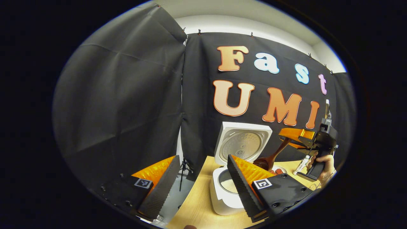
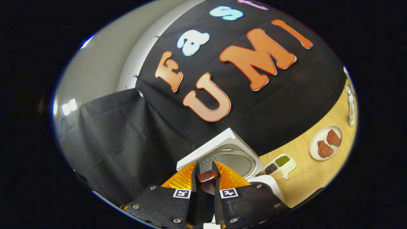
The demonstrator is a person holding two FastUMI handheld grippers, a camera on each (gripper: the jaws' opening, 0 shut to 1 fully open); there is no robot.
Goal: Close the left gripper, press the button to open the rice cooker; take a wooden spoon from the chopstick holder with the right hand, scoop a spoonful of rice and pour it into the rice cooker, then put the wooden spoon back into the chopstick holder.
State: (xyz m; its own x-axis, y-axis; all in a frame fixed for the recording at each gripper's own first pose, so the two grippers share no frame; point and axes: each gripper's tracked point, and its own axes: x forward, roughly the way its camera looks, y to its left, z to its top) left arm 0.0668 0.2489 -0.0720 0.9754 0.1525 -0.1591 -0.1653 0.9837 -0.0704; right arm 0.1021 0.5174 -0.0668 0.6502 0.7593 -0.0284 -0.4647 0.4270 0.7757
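Pouring step looks underway: rice cooker [image 1: 226,190] lid [image 1: 243,143] is up, so the button press is done, and there's already rice in the pot. Going left to right in the left gripper view: left gripper [image 1: 203,187] sits low at the table [image 1: 197,206] edge, jaws wide apart, holding nothing, framing the cooker. Right of it, the wooden spoon [image 1: 270,159] hangs bowl-down just beside the open pot, handle running up into the right gripper [image 1: 294,140], which a hand [image 1: 324,165] holds tilted downward. In the right gripper view the jaws are narrow, clamped on the spoon's handle end. Can't tell if the bowl carries rice, too dark. Chopstick holder isn't somewhere I can place. Left to do: finish the pour if any, return the spoon.
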